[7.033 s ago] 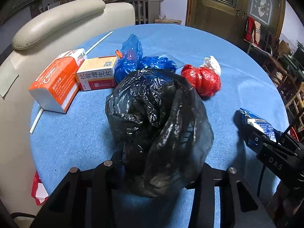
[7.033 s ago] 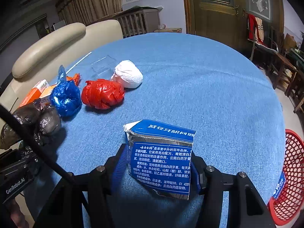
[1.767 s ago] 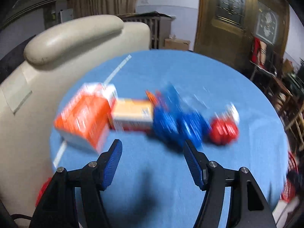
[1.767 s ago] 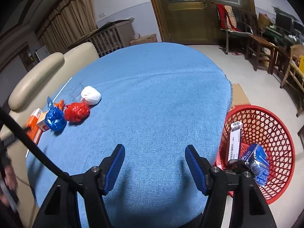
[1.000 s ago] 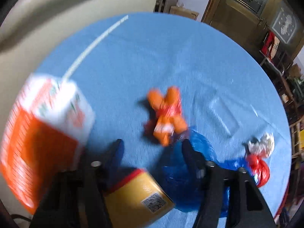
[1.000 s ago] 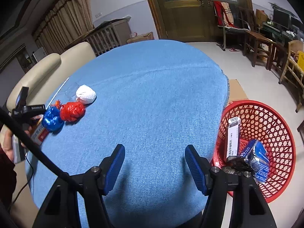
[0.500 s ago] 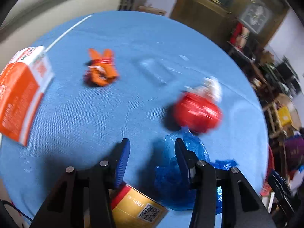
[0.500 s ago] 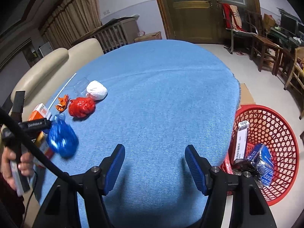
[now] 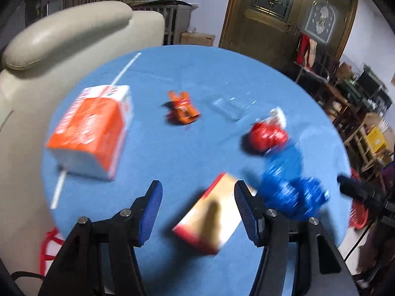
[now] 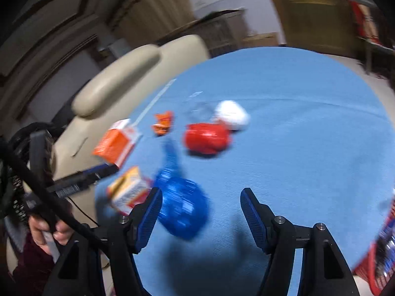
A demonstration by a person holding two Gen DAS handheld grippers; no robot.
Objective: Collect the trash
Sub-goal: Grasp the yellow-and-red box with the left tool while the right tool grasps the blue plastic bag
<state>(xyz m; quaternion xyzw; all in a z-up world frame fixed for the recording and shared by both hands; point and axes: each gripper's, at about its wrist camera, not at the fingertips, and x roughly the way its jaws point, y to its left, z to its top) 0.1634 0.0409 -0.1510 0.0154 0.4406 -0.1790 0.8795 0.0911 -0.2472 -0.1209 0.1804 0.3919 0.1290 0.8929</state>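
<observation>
My left gripper [image 9: 198, 209] hovers low over the blue round table [image 9: 172, 153], its jaws opening. A blurred yellow and red box [image 9: 214, 217] lies on the cloth between them, with no pad pressing on it. To its right sits the blue bag [image 9: 291, 187]. My right gripper [image 10: 201, 212] is open, and the blue bag [image 10: 180, 207] lies by its left finger [image 10: 150, 212], partly between the jaws. Farther back are a red bag [image 10: 207, 138], a white bag [image 10: 232, 114], an orange wrapper [image 10: 163, 122] and an orange carton [image 10: 116, 145].
A beige sofa [image 9: 61, 37] curves around the table's far left edge. A white straw [image 9: 126, 67] and a clear plastic piece [image 9: 228, 107] lie on the cloth. The red basket [image 10: 377, 259] stands on the floor at the right. A hand [image 10: 47, 229] holds the left gripper's handle.
The left gripper drew back and its jaws widened; the yellow box and blue bag now lie nearer the front. The right gripper swung left, up to the blue bag.
</observation>
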